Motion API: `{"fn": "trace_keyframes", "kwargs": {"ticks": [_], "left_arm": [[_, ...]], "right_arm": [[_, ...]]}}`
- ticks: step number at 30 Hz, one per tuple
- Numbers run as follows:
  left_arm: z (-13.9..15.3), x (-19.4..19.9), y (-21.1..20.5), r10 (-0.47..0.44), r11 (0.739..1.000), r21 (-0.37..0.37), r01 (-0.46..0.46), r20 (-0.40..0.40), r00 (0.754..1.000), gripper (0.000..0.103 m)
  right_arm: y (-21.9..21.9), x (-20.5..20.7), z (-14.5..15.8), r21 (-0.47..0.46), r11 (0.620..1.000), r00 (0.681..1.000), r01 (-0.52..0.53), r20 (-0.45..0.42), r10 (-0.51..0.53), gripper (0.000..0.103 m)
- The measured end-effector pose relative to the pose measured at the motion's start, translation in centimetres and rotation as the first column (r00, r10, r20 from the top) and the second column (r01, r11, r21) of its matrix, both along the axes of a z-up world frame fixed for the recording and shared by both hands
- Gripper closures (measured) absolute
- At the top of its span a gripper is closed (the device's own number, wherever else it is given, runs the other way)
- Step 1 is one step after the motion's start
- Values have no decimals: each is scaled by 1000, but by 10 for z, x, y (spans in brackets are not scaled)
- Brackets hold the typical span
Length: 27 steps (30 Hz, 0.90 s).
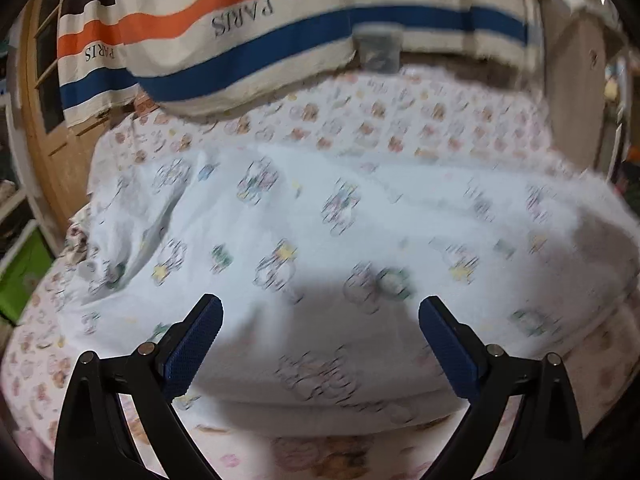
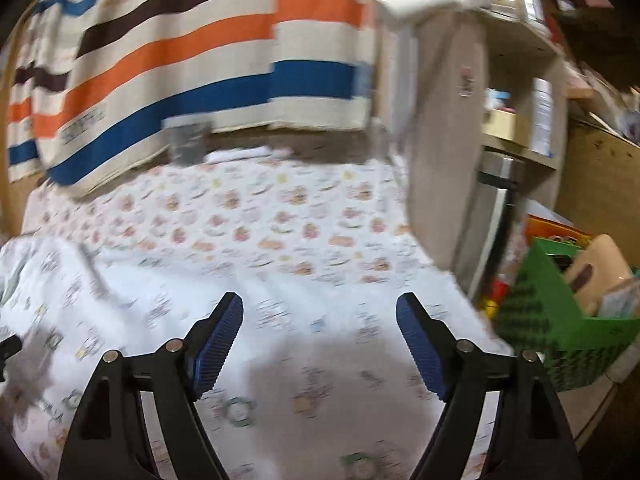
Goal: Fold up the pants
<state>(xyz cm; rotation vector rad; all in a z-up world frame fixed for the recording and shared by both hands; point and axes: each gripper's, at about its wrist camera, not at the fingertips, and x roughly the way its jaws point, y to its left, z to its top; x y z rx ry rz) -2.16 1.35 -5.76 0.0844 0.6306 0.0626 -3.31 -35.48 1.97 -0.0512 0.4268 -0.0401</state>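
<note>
above the white printed pants (image 1: 320, 216) on the bed, left hand-held gripper (image 1: 320, 312) and right hand-held gripper (image 2: 320, 308) both gape, empty

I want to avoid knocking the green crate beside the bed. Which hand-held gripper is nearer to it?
Right. The right hand-held gripper hovers open over the pants, with the green crate just off its right side. The left hand-held gripper sees no crate on that side.

soft matt cloth pants (image 1: 340, 240), ribbed blue fingers (image 1: 196, 344)
</note>
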Motion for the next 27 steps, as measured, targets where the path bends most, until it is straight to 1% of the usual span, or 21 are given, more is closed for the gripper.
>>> {"fn": "trace_keyframes", "kwargs": {"ticks": [2, 3, 5, 7, 9, 11, 13, 14, 16, 18, 19, 20, 21, 23, 25, 27], "left_arm": [[-9, 2, 3, 42, 998, 44, -40, -48, 998, 17], [-12, 2, 6, 48, 998, 40, -46, -64, 997, 23], [-15, -1, 14, 42, 999, -8, -42, -92, 995, 23], [-15, -8, 25, 53, 997, -57, -59, -100, 994, 23], [-14, -19, 32, 73, 994, -71, -79, -79, 994, 23], [-12, -30, 37, 89, 994, -57, -92, -53, 995, 23], [-13, -37, 43, 95, 994, -41, -98, -61, 994, 23], [-13, -39, 46, 91, 994, -52, -95, -73, 993, 23], [-16, -38, 58, 76, 988, -125, -89, -107, 991, 29], [-19, -35, 72, 69, 970, -223, -98, -136, 988, 32], [-20, -33, 80, 68, 956, -273, -105, -143, 987, 34], [-22, -30, 86, 62, 942, -318, -107, -148, 987, 34], [-23, -28, 92, 57, 925, -364, -110, -154, 986, 34], [-27, -25, 104, 60, 885, -448, -124, -154, 986, 38], [-26, -24, 111, 68, 862, -489, -138, -158, 985, 43], [-27, -23, 117, 73, 833, -534, -147, -157, 985, 43]], "right_arm": [[12, -1, -13, 34, 998, 997, -51, -52, 53, 23], [20, -2, -23, 69, 993, 990, -99, -94, 106, 23], [34, -10, -35, 100, 982, 977, -157, -129, 170, 23], [54, -20, -48, 83, 975, 964, -207, -151, 217, 23], [71, -31, -56, 49, 970, 959, -238, -146, 243, 23], [81, -37, -61, 35, 962, 951, -272, -141, 274, 23], [88, -36, -63, 46, 958, 947, -283, -144, 287, 23], [89, -34, -64, 57, 958, 947, -281, -141, 287, 23], [90, -28, -62, 83, 962, 955, -260, -128, 269, 23], [87, -22, -59, 113, 964, 961, -241, -112, 253, 23], [85, -20, -57, 134, 962, 962, -238, -104, 252, 23], [85, -19, -55, 147, 961, 963, -236, -100, 252, 23], [84, -19, -53, 155, 960, 963, -235, -94, 251, 23], [84, -20, -52, 152, 962, 967, -228, -83, 242, 23], [86, -20, -52, 136, 965, 969, -222, -82, 235, 23], [86, -19, -54, 131, 968, 970, -216, -88, 228, 23]]}}
